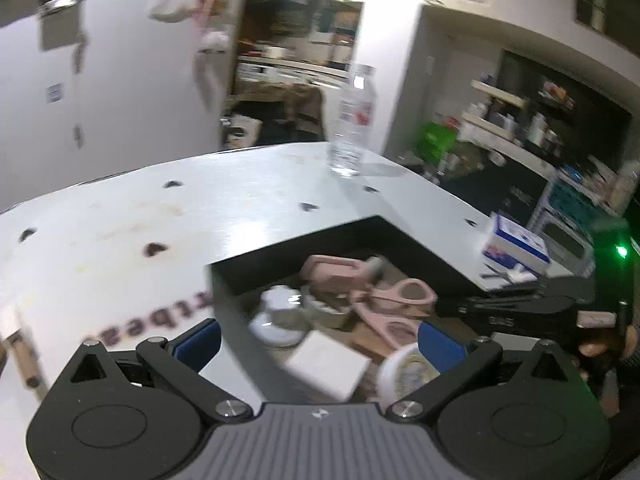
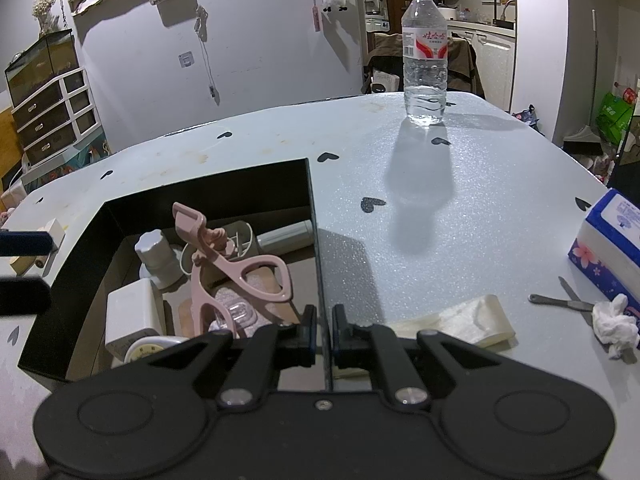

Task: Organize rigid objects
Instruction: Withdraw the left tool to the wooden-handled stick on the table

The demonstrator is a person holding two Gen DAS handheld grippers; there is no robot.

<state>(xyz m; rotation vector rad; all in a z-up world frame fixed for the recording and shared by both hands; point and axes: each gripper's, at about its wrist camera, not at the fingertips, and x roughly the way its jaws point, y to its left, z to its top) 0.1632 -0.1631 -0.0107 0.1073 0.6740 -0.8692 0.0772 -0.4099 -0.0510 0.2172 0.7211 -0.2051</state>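
A black open box point(image 2: 208, 188) stands on the white table point(image 2: 420, 208). In it lie a pink eyelash curler point(image 2: 236, 264), a white jar point(image 2: 158, 254), a white block point(image 2: 130, 316) and a round white tin point(image 2: 146, 350). My right gripper point(image 2: 322, 330) is shut on the box's right wall point(image 2: 316, 248) at its near end. My left gripper point(image 1: 320, 344) is open and empty, hovering above the box point(image 1: 400, 236) and its contents: the pink curler point(image 1: 396, 300), white block point(image 1: 330, 364) and round tin point(image 1: 404, 372). The left view is motion-blurred.
A clear water bottle point(image 2: 425, 52) stands at the table's far side. A tissue pack point(image 2: 608, 240), a crumpled tissue point(image 2: 614, 326), a metal nail file point(image 2: 560, 300) and a folded cream strip point(image 2: 460, 320) lie at the right. A wooden piece point(image 2: 32, 260) lies left of the box.
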